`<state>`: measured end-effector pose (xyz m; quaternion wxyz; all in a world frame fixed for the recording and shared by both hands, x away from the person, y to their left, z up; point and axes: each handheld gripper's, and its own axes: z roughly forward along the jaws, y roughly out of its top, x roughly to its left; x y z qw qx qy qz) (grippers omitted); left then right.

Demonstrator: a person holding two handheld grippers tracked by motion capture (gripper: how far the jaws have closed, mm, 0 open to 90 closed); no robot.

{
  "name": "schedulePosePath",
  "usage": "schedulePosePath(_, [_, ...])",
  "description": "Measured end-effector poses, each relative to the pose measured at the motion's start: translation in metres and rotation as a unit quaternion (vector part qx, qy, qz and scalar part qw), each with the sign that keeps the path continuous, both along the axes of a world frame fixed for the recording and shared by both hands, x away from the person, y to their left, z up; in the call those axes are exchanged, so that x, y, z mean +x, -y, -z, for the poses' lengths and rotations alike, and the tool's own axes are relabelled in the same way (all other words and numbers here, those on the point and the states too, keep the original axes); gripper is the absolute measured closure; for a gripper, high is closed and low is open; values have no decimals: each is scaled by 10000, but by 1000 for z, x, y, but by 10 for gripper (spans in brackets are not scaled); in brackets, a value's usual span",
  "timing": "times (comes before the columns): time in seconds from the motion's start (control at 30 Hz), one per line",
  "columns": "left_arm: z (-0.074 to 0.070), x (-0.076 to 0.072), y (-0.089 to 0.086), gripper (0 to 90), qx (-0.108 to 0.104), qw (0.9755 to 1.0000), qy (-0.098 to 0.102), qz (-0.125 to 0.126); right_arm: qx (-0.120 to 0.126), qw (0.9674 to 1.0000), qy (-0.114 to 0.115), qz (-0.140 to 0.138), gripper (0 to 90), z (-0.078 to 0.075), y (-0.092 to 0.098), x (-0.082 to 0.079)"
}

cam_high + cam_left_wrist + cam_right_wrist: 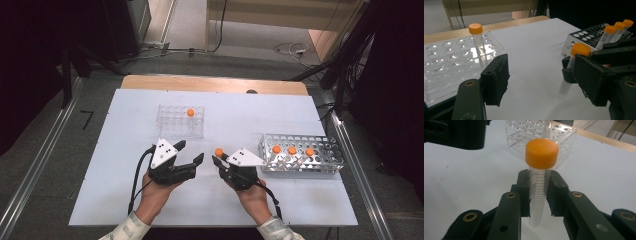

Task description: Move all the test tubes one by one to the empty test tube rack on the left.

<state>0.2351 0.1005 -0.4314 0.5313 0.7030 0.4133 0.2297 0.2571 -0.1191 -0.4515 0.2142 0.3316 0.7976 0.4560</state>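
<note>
My right gripper (220, 161) is shut on a clear tube with an orange cap (219, 151), held upright just above the white table. In the right gripper view the pads (524, 192) press on both sides of the tube (539, 195), below its cap. My left gripper (191, 151) stands open a short way to the left, with nothing between its jaws. In the left gripper view that held tube (574, 62) shows beside my own right pad (594, 80). A clear plastic rack (172, 127) behind the grippers holds one orange-capped tube (190, 112).
A metal wire rack (327, 167) at the right holds three orange-capped tubes (292, 150), leaning. The white board (125, 200) lies on a wooden table whose back edge (210, 82) shows. Cables trail from both grippers toward the person's sleeves.
</note>
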Motion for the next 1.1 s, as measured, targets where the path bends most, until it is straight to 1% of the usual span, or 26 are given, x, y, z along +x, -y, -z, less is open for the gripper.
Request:
schedulePosePath(0.23, [-4, 4, 1, 421, -188, 9996, 40, 222, 33, 9999, -43, -128, 717, 0, -23, 6])
schedulePosePath(0.33, [-4, 6, 2, 477, -164, 9993, 51, 340, 1, 9998, -32, -198, 717, 0, -32, 8])
schedulePosePath(0.37, [-4, 7, 3, 490, -181, 9992, 42, 350, 5, 9997, -55, -218, 717, 0, -35, 8])
schedulePosePath(0.5, [-1, 11, 2, 540, -137, 9991, -29, 389, 17, 9996, -60, -278, 717, 0, -44, 9])
schedulePosePath(0.67, [2, 15, -1, 614, -93, 9990, -108, 422, -6, 9993, -27, -375, 717, -2, -50, 9])
schedulePosePath(0.8, [4, 16, -2, 683, -58, 9989, -142, 439, 22, 9993, -66, -355, 717, -3, -51, 9])
schedulePosePath(0.87, [4, 16, -1, 686, -48, 9990, -138, 420, 20, 9993, -75, -371, 717, -2, -51, 9])
schedulePosePath(1.0, [3, 17, -2, 698, -97, 9990, -146, 415, 29, 9993, -85, -368, 712, -3, -51, 10])
schedulePosePath(1.03, [3, 17, -2, 698, -97, 9991, -130, 392, 40, 9992, -93, -375, 692, -3, -51, 10])
schedulePosePath(1.07, [2, 17, -3, 698, -105, 9991, -129, 386, 51, 9992, -109, -392, 603, -4, -50, 10])
schedulePosePath(1.1, [1, 18, -4, 699, -135, 9991, -114, 373, 56, 9991, -144, -385, 547, -5, -49, 10])
